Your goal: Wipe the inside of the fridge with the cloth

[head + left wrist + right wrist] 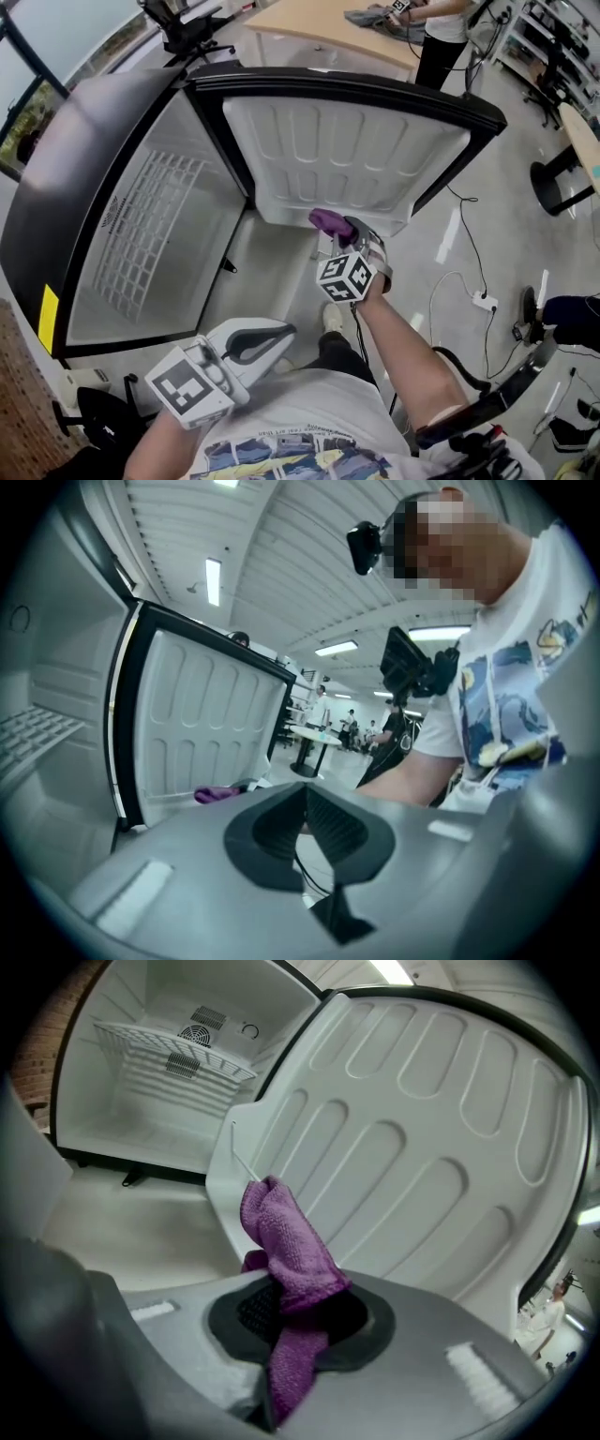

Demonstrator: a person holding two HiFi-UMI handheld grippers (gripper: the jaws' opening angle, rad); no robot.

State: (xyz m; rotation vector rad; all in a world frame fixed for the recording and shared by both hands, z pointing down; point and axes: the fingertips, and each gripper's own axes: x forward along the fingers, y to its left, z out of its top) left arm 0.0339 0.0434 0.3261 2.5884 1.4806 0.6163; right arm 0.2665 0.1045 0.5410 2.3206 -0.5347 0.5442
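1. The fridge (56, 216) stands open. Its door (347, 150) is swung out to the right, and a wire shelf (150, 225) sits inside the cabinet on the left.
2. The right gripper (300, 1302) has its jaws clamped on the purple cloth (286, 1241). The cloth is bunched: one tuft stands out past the jaws and a tail hangs down behind them.
3. The cloth is outside the cabinet, just beside the lower near edge of the door's ribbed inner panel. Whether it touches the panel cannot be told.
4. The left gripper (258, 339) is held low and near the person's body, well apart from the fridge. Its jaws are closed together with nothing between them.
5. Judgement: no part of the cabinet interior is being wiped at this moment, so most of the task appears to remain.
6. Risks:
   - Only a small tuft stands out, so a firm push could put hard jaw tips on the plastic instead of fabric.
   - Drag over the ribs could pull the cloth out of the pinch.
   - Nothing steadies the door, so it may swing away under pressure.
   - Inside the cabinet, the loose tail could snag on the shelf.
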